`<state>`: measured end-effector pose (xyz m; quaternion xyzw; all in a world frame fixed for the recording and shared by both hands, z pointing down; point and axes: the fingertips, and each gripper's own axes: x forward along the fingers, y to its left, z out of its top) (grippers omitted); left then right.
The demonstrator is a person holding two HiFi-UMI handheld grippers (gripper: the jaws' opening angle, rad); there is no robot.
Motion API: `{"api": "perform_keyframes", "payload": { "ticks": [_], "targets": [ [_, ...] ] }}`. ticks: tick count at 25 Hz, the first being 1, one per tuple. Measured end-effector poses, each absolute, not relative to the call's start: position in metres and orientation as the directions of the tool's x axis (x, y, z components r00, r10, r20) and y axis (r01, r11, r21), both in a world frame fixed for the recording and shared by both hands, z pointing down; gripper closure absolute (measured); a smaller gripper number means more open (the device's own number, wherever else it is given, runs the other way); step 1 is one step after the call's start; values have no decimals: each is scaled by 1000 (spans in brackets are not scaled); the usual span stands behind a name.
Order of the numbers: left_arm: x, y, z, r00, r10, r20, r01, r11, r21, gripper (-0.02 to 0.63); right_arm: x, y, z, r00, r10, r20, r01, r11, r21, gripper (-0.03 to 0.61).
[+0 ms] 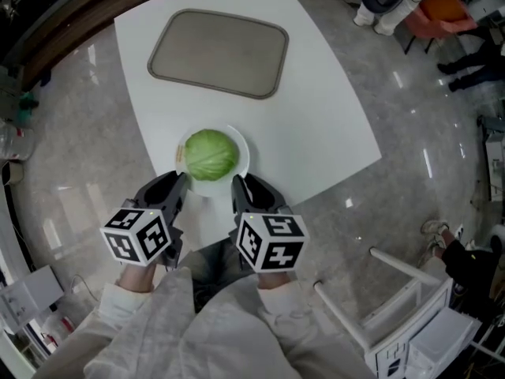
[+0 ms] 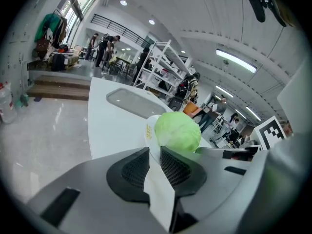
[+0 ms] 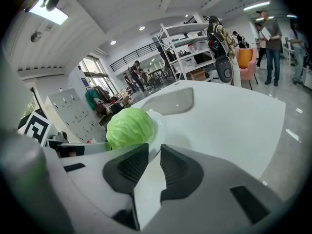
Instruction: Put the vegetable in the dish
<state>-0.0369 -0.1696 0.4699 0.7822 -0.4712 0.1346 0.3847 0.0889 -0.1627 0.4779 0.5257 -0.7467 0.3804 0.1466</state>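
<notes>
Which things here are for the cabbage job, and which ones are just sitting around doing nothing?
For the job:
- cabbage, sitting in the dish
- white dish
- left hand-held gripper
- right hand-held gripper

Just lying about:
- grey tray, empty, farther back on the white table
- orange chair, away on the floor
</notes>
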Motion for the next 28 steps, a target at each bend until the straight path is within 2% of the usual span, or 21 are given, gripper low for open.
{"api": "perform_keyframes", "payload": {
  "ticks": [14, 28],
  "targets": [
    [-32, -209, 436, 506, -685, 524, -843, -264, 470, 545, 95, -204, 444, -424, -703, 571, -890, 207, -406, 494],
    [-57, -280, 439, 562, -640, 524, -813, -309, 494, 545, 69, -267, 445, -361, -734, 576, -904, 124, -409, 494]
  ]
}}
